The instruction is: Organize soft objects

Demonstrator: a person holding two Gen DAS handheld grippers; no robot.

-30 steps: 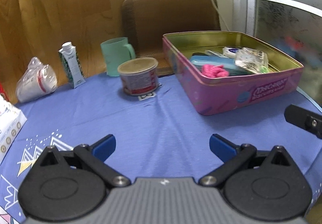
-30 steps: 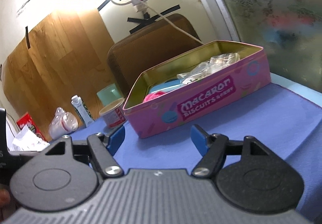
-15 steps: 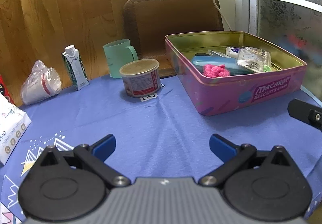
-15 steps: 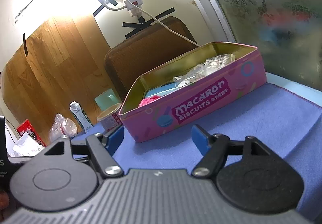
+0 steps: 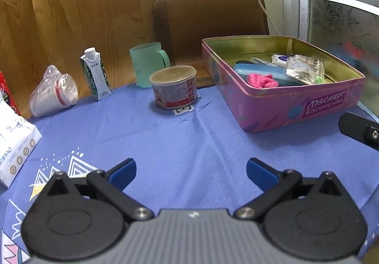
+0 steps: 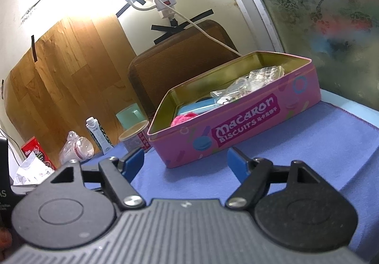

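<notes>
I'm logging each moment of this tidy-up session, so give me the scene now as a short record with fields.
surface: blue cloth
container: pink biscuit tin, lid off
in tin: pink fluffy item, blue case, clear packets
left of tin: round can, green mug, small carton, bagged cups
left tongs: open, nothing between them
right tongs: opening, nothing between them, facing the tin's labelled side
</notes>
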